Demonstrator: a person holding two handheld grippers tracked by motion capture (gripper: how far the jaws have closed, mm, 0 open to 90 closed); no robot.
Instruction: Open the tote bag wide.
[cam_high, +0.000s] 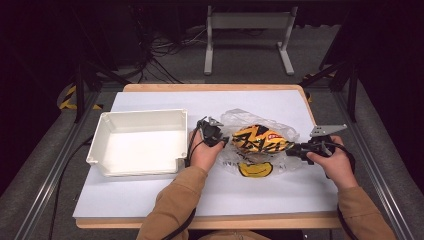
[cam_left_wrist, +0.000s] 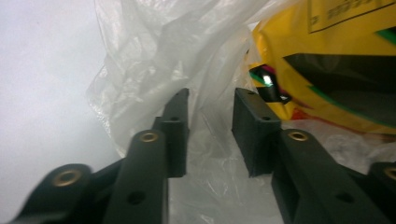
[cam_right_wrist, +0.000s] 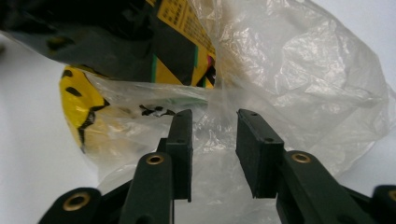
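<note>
A person is sitting at the table (cam_high: 150, 200), working a clear plastic bag (cam_high: 260, 131) that is lying on the white surface right of centre. A yellow-and-black snack packet (cam_high: 259, 139) is resting at the bag's middle; whether it is fully inside the film cannot be told. The left tool (cam_high: 223, 141) is meeting the bag's left edge; in the left gripper view its jaws are standing partly apart, with crumpled film (cam_left_wrist: 210, 116) lying in the gap and the packet (cam_left_wrist: 336, 70) just beyond to the right. The right tool (cam_high: 291, 148) is meeting the bag's right edge, jaws likewise partly apart around loose film (cam_right_wrist: 215, 126), not pressing on it. An empty white bin (cam_high: 107, 131) is sitting just left of the left hand (cam_high: 204, 155).
</note>
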